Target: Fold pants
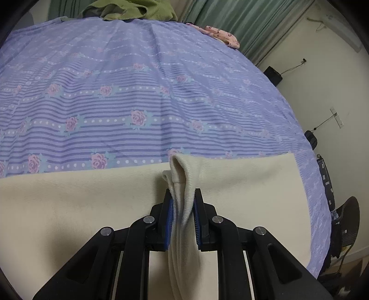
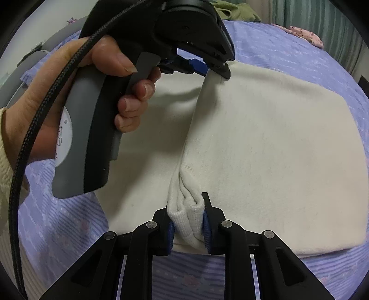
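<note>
Cream knit pants [image 1: 69, 203] lie spread on a purple striped bedsheet [image 1: 138, 92]. My left gripper [image 1: 183, 196] is shut on a bunched ribbed edge of the pants and lifts it off the bed. My right gripper [image 2: 186, 205] is shut on another bunched ribbed edge of the same pants [image 2: 265, 138], near the front of the bed. In the right wrist view the left gripper [image 2: 214, 69] is held by a hand at the far edge of the pants, with a raised ridge of cloth running between the two grips.
A green cloth [image 1: 131, 10] and a pink patterned cloth [image 1: 223, 34] lie at the far edge of the bed. A wall [image 1: 322, 92] with cables and dark items is on the right. A black cable [image 2: 20, 161] hangs from the left gripper.
</note>
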